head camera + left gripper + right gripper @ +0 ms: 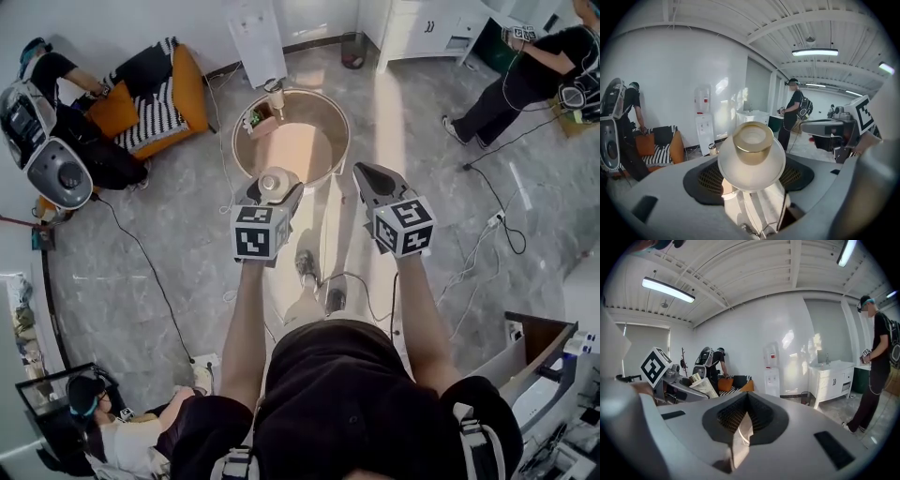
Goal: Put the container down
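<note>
In the head view the left gripper [273, 201] is clamped on the container [278, 182], held in the air over the near rim of a round tabletop [330, 114] that stands well below. The far side of that tabletop carries a small bottle [277, 97] and a box [254, 120]; its middle and near part are bare. The right gripper [368, 175] hovers just beside the left one, past the tabletop's near right edge, over grey floor [169, 234]. Cables [141, 251] trail across the floor, and an orange armchair [180, 89] sits well off to the left.

In the left gripper view the jaws press on the container from both sides. It has a round white body that widens like a bowl and a gold lid [752, 139] with a pale, sunken top. It points away from the camera, tilted slightly upward. The right gripper shows to the right, apart from it.

In the right gripper view the jaws meet in a tight V with nothing between them. A white cabinet [832, 379] and a standing person [876, 363] are far off to the right.
</note>
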{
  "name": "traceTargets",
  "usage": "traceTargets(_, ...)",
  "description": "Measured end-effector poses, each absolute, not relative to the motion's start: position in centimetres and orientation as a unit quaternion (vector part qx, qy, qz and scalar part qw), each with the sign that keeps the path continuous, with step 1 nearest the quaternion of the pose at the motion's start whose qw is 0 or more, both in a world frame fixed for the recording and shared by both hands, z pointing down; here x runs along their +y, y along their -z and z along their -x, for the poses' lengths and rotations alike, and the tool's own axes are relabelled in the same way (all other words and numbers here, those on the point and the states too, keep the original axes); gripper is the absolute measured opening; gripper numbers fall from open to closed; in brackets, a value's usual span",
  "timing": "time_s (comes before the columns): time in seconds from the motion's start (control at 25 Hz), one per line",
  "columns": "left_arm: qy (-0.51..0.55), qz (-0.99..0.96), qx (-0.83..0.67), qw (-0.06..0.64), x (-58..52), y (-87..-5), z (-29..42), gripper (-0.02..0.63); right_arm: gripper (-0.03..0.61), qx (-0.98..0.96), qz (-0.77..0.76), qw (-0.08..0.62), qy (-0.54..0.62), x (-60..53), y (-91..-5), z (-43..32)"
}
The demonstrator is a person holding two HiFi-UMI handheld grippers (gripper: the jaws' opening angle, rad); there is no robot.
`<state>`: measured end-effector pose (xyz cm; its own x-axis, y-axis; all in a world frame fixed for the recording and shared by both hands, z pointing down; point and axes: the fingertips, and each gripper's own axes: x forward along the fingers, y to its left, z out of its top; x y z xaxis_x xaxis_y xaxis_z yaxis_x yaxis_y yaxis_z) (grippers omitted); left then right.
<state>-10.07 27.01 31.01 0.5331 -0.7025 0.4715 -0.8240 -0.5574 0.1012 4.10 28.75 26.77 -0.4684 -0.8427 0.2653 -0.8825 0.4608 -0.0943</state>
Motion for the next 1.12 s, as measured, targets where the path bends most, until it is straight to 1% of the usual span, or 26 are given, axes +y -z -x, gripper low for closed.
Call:
traceTargets(0.36, -0.198, -0.870, -0.428, 0.144, 18.3, -31.5, 11.5, 0.344, 0.003, -0.845, -0.514, 0.100, -0.106, 19.8, -25.6, -1.9)
traceTargets(0.6, -0.205, -0.876, -0.416, 0.135, 14.1, -31.5, 12.5, 0.344, 0.003, -0.837, -0.528, 0.097, -0.106, 15.9, -25.7, -0.8)
traceTargets(0.76, -0.194, -0.885, -0.399, 0.141, 12.4, -31.2, 12.2, 0.344, 0.003, -0.834, -0.534, 0.096, -0.104, 14.1, -25.7, -0.1)
traceTargets(1.12, -0.210, -0.885, -0.388, 0.147, 10.4, -32.7, 12.7, 0.344, 0.003, -0.829, -0.538, 0.099, -0.115, 11.8, -26.4, 0.5)
